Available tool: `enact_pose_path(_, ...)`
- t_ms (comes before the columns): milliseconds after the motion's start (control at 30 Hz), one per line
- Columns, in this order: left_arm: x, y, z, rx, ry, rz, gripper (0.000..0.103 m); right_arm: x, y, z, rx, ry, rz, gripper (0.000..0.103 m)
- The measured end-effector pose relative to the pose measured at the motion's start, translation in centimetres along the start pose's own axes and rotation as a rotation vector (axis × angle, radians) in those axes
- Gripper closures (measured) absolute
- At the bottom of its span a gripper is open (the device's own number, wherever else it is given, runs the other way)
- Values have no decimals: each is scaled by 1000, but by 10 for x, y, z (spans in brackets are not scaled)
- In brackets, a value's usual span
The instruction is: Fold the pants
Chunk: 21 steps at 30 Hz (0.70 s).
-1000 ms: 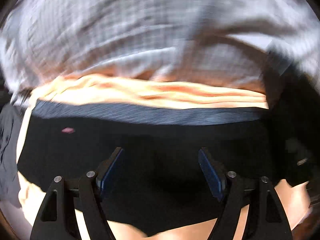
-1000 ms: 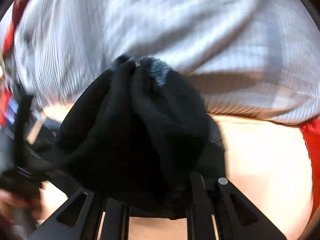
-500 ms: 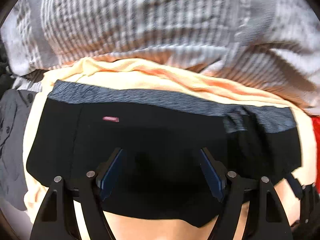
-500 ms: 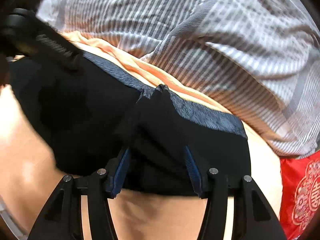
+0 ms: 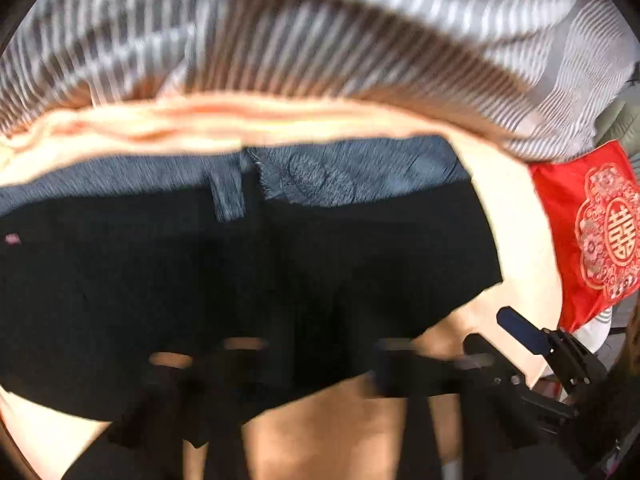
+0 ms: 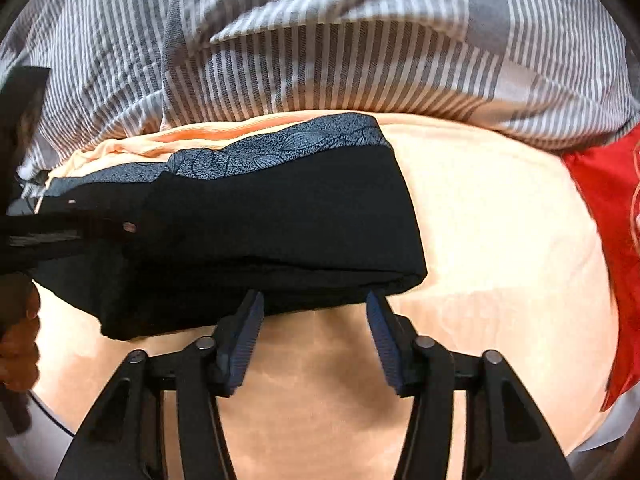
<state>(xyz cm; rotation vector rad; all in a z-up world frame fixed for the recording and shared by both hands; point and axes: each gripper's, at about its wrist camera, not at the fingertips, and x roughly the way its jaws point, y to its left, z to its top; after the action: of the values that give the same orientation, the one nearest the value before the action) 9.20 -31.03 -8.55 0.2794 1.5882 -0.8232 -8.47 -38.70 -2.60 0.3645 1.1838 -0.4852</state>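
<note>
**Both tools off the cloth, black pants sitting in a folded block**

Right tool (image 6: 316, 336) first: its blue-padded fingers (image 6: 242, 344) stand well apart with nothing between them, parked just short of the near edge of the black folded pants with a grey leaf-print waistband (image 6: 248, 220). That reads as a let-go position, tips pointed at the fold and clear of the fabric, so the layers can lie as they are.

Over to the left tool (image 5: 312, 364), and it's a smear. The left wrist view is badly motion-blurred, the fingers show only as dark streaks low in the frame against the black cloth, and I can't tell whether they are spread or pinched, or whether they touch the pants at all. In the right wrist view its dark body (image 6: 36, 236) reaches in from the left over that end of the pants.

Pants now: lying on the peach-coloured bed sheet (image 6: 500, 240), doubled over, the rounded fold on the right side, the patterned waistband along the far edge, against the rumpled grey-and-white striped bedding (image 6: 320, 40). A red cloth with a gold emblem (image 5: 600, 232) lies off to the right, apart from the pants.

My call: the fold looks close to done. The near-left corner hangs looser than the tidy right, so that's where a last tuck may belong.
</note>
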Motion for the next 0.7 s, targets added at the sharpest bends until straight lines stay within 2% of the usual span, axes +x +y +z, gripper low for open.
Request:
enact_pose_path(100,12,1,-12,-7,32,45,95,-3,-3,-4,18,27,37,60)
enact_pose_path(200,22,2,-28,3,41,72,95,2,-5,-5,22,51,48,61)
enact_pose_path(367,14,-6,-29,-16,-1,124,94,-2,-18,-6,62,68,63,61)
enact_pose_path(467,-10,-5,-29,-33,-58,212,94,-8,-30,4,89,48,71,61)
enact_pose_path(567,-36,-2,-20,-53,-116,213,94,-10,-45,25,116,17,87,61)
enact_pose_path(700,-35,-21,11,-22,-160,188,94,2,-60,62,161,-7,123,61)
